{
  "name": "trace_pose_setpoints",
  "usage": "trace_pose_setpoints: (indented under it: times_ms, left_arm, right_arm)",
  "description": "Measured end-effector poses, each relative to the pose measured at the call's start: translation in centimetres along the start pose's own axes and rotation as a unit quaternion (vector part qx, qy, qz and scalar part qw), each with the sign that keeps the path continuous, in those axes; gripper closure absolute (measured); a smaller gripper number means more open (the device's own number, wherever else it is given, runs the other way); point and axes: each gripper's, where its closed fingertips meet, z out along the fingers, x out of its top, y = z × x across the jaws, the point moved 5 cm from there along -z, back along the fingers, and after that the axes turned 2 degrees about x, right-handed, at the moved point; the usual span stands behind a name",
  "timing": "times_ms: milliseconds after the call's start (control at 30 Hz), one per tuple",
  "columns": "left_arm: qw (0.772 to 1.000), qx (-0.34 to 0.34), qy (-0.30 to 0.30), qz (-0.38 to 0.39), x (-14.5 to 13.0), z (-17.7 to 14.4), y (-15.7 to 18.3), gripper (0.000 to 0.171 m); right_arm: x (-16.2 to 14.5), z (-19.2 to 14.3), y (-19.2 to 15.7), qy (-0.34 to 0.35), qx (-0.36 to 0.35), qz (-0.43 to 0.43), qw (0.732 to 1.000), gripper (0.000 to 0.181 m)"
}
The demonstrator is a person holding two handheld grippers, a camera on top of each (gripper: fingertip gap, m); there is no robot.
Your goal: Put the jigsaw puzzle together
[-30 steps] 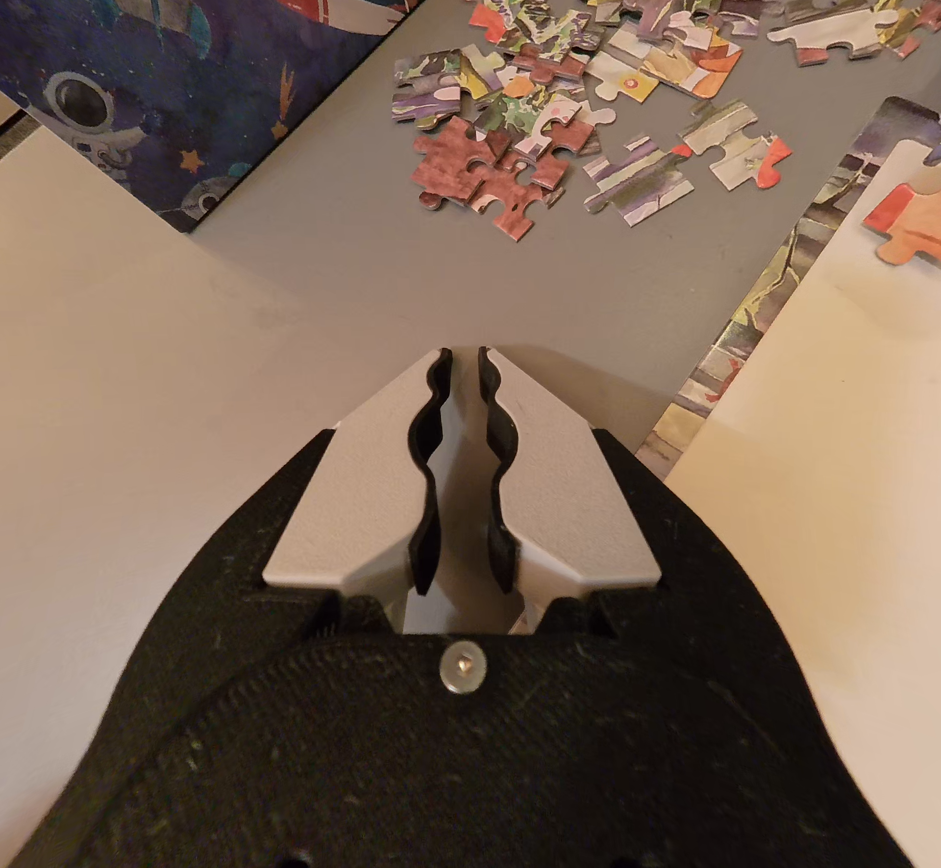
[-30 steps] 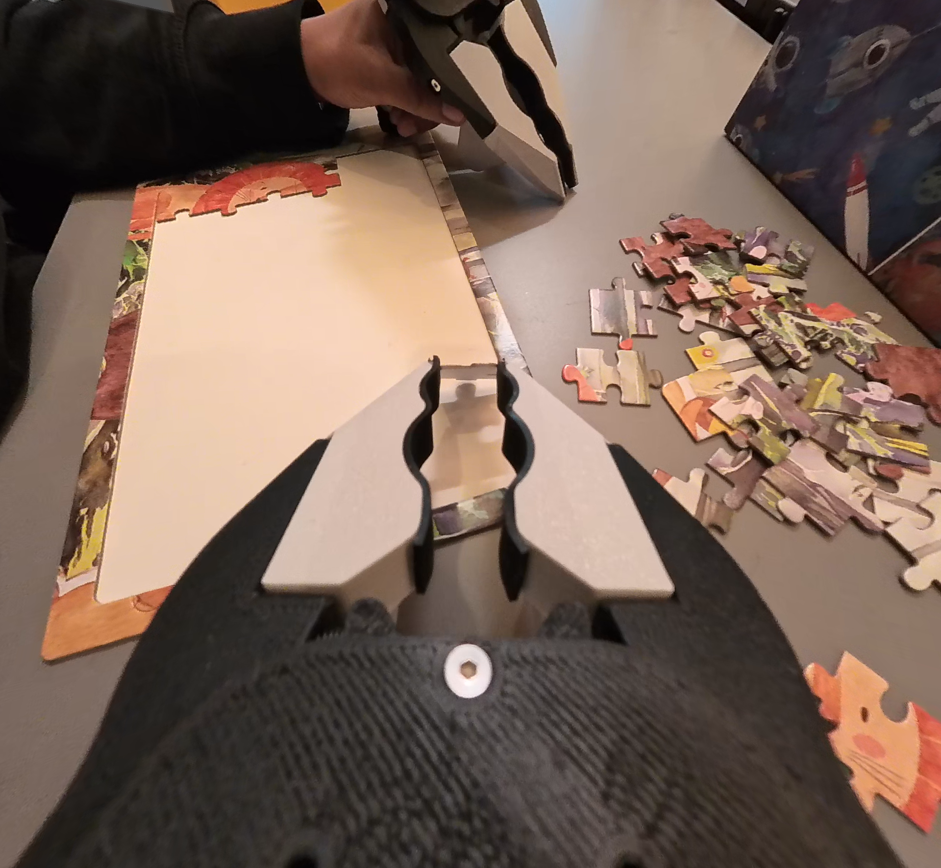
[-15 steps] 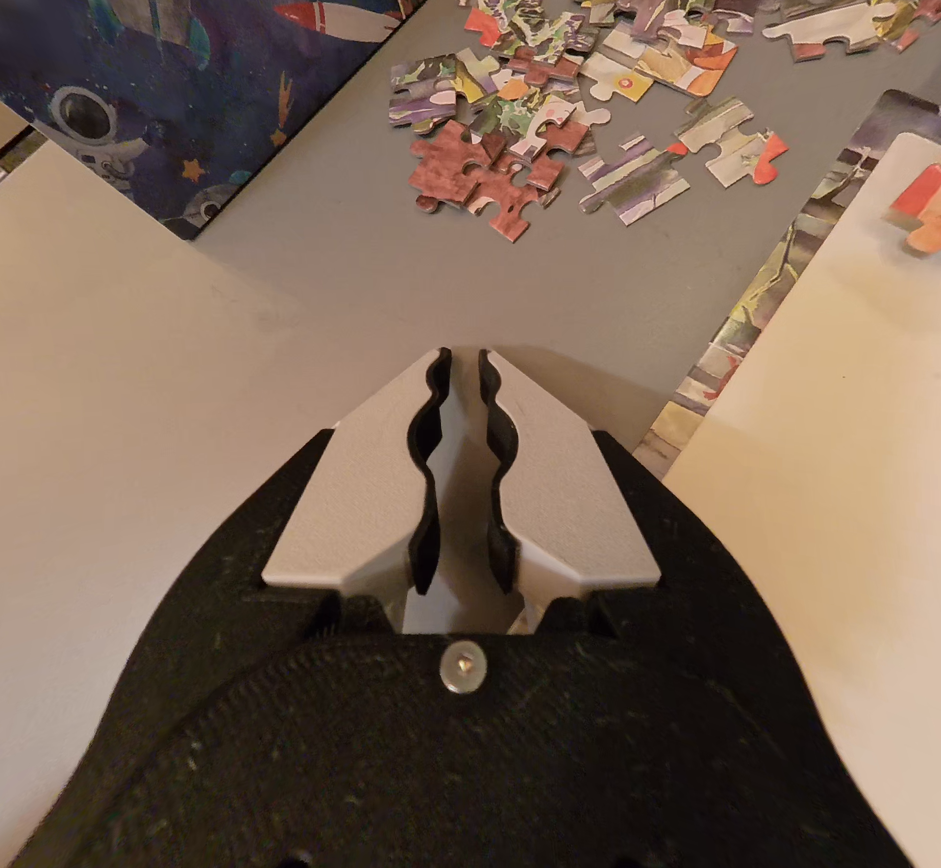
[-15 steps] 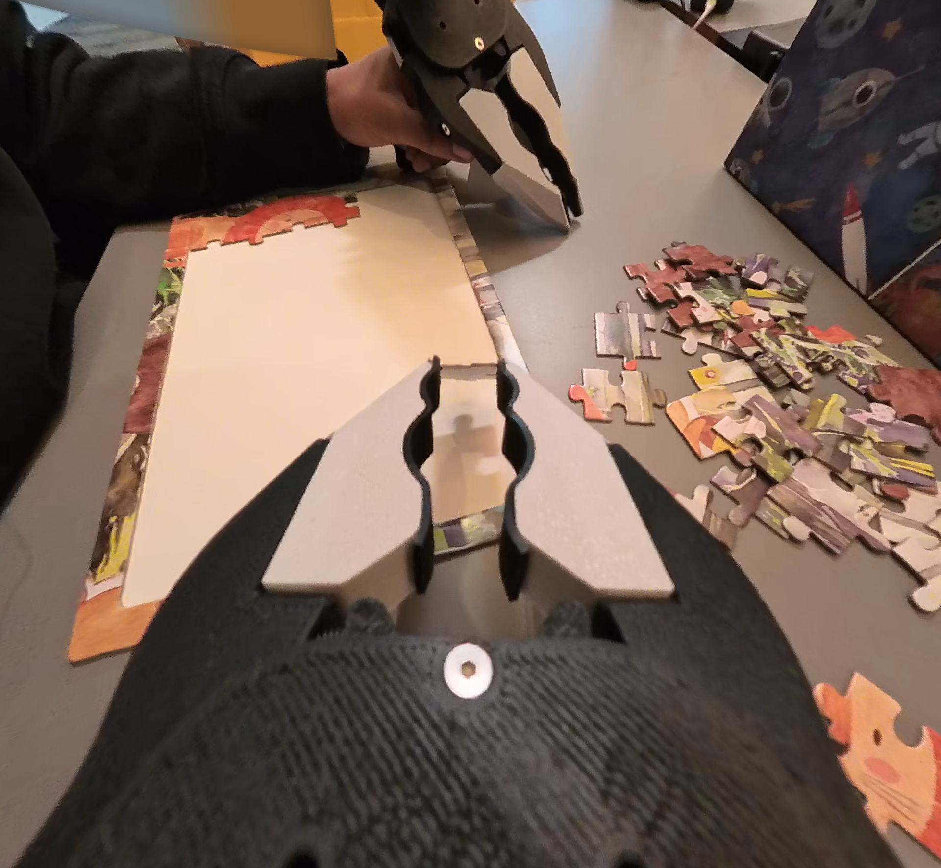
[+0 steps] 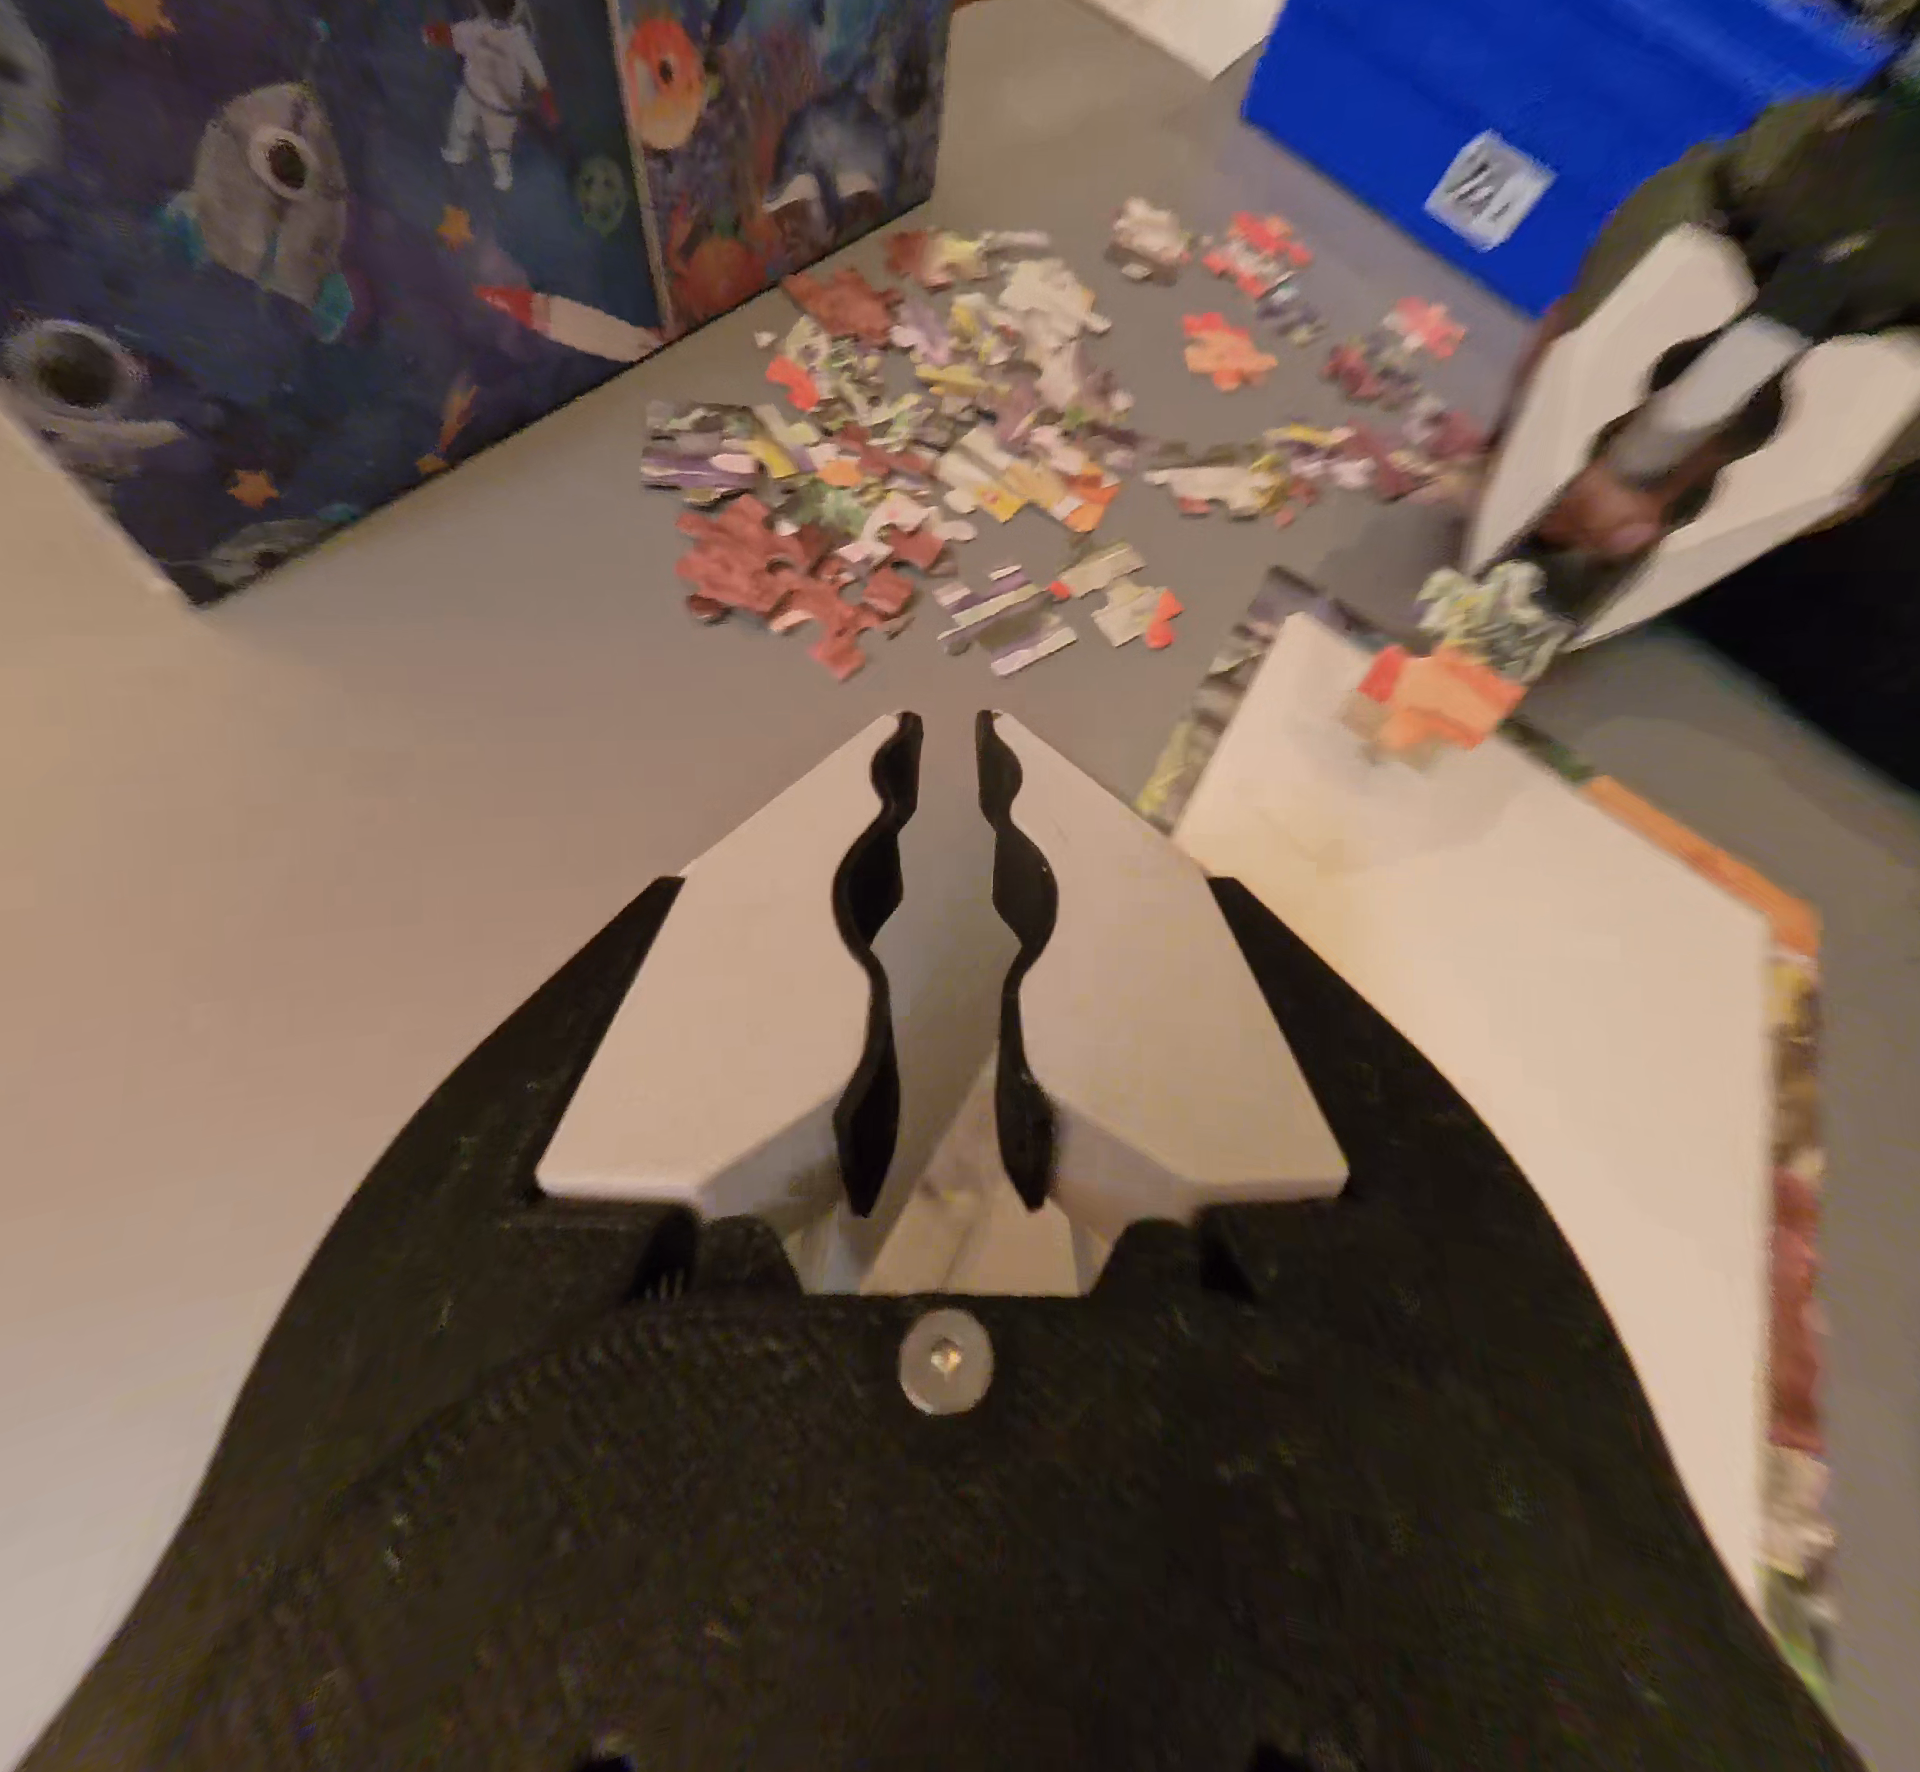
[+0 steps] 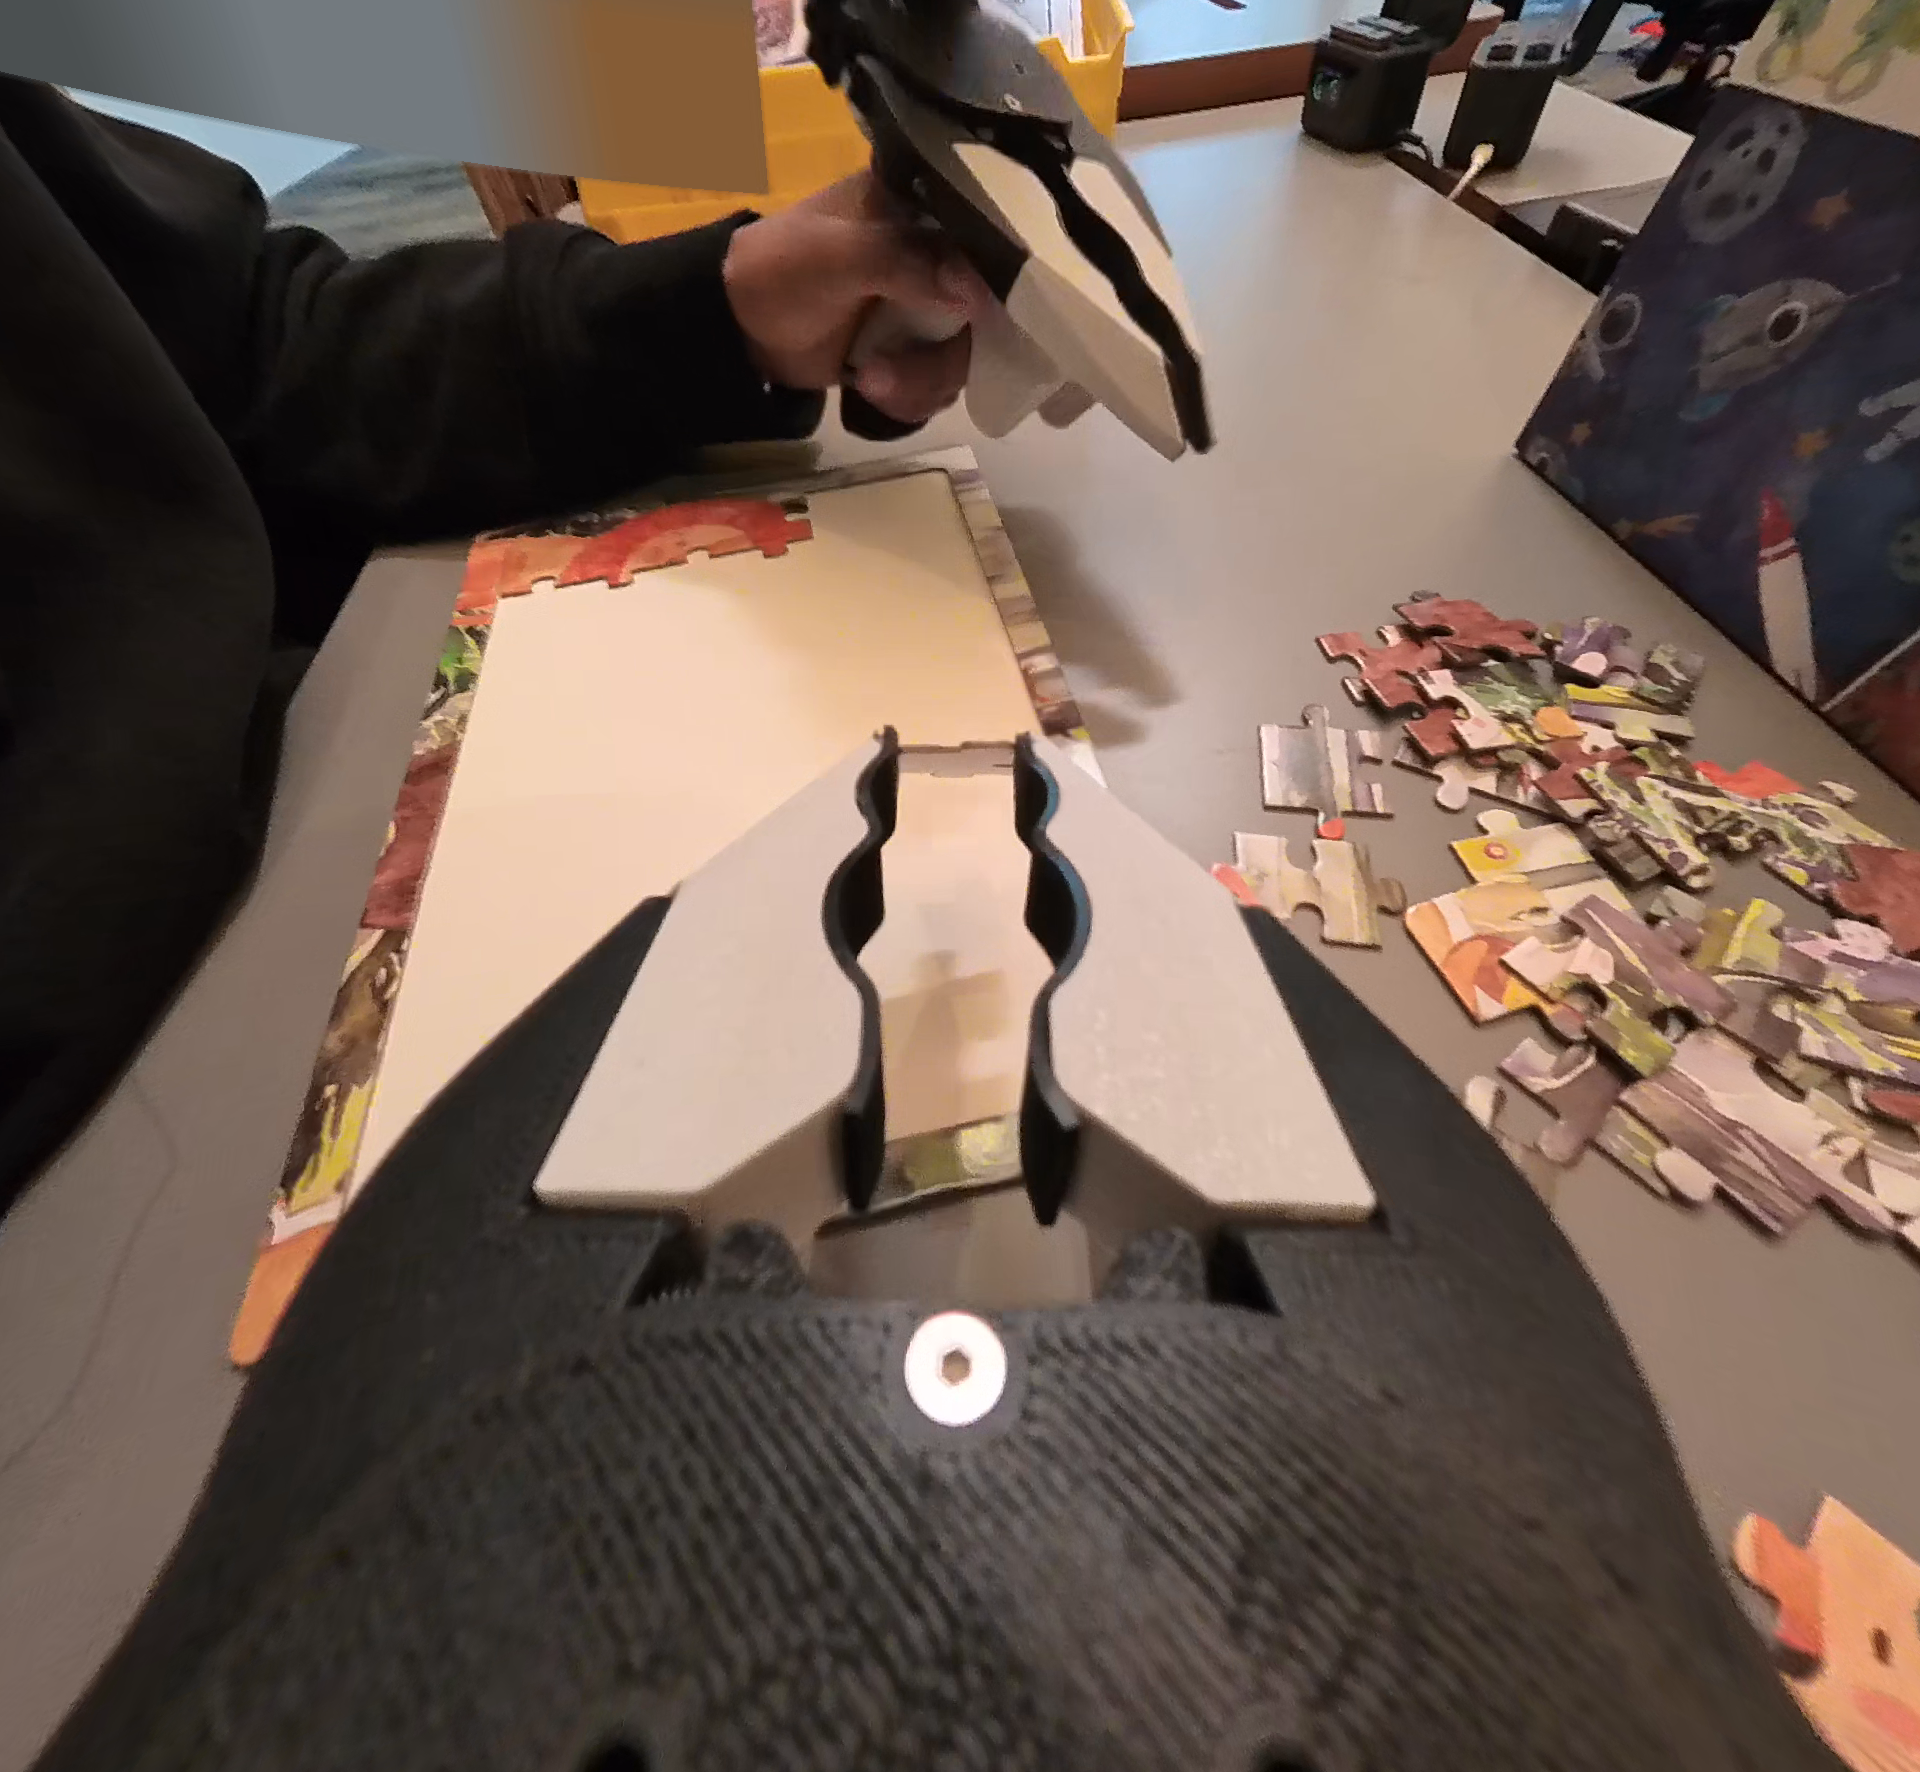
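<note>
The puzzle board (image 6: 675,683) lies on the grey table, with a printed border and a cream middle; it also shows in the left wrist view (image 5: 1455,995). A few red pieces (image 6: 665,533) sit joined at its far end. An orange piece (image 5: 1434,699) lies on its near corner. Loose pieces (image 6: 1662,891) are heaped to the right of the board, and show in the left wrist view too (image 5: 914,434). My right gripper (image 6: 956,746) is over the board's near end, shut on a greenish puzzle piece (image 5: 1486,616) at its tips. My left gripper (image 5: 948,720) is in the air past the board's far corner, jaws almost together, empty.
A space-themed box (image 5: 260,216) stands behind the pile. A blue bin (image 5: 1538,60) is at the far side and a yellow bin (image 6: 821,133) behind the person's dark sleeve (image 6: 312,423). An orange animal piece (image 6: 1849,1639) lies alone near the right gripper.
My left gripper has lifted off the table and tilted up, so the box tops and the blue bin now show. The right gripper has risen slightly, still holding its piece.
</note>
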Motion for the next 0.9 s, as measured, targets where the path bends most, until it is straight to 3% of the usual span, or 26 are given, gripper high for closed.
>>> trace_pose_setpoints:
  times_ms: [200,367,500,733,900]
  left_arm:
    - [0.978,-0.186,0.056,-0.083,1.2,-0.6,3.0,0.155]
    - [0.905,-0.388,0.1,-0.145,2.5,-2.3,6.0,0.141]
    - [0.887,-0.418,0.095,-0.169,2.2,-2.0,6.2,0.137]
    - [0.865,-0.469,0.008,-0.18,0.6,-0.7,8.4,0.129]
    - [0.854,-0.487,-0.019,-0.182,0.0,-0.1,9.9,0.131]
  right_arm:
    - [0.9,0.0,-0.6,0.036,0.026,0.007,0.999,0.161]
    - [1.6,0.3,-1.5,0.057,0.046,0.0,0.997,0.162]
    - [2.2,0.4,-2.3,0.075,0.057,-0.011,0.996,0.161]
    - [3.4,0.0,-3.3,0.107,0.067,-0.029,0.992,0.161]
    - [4.0,-0.2,-3.8,0.121,0.069,-0.042,0.989,0.162]
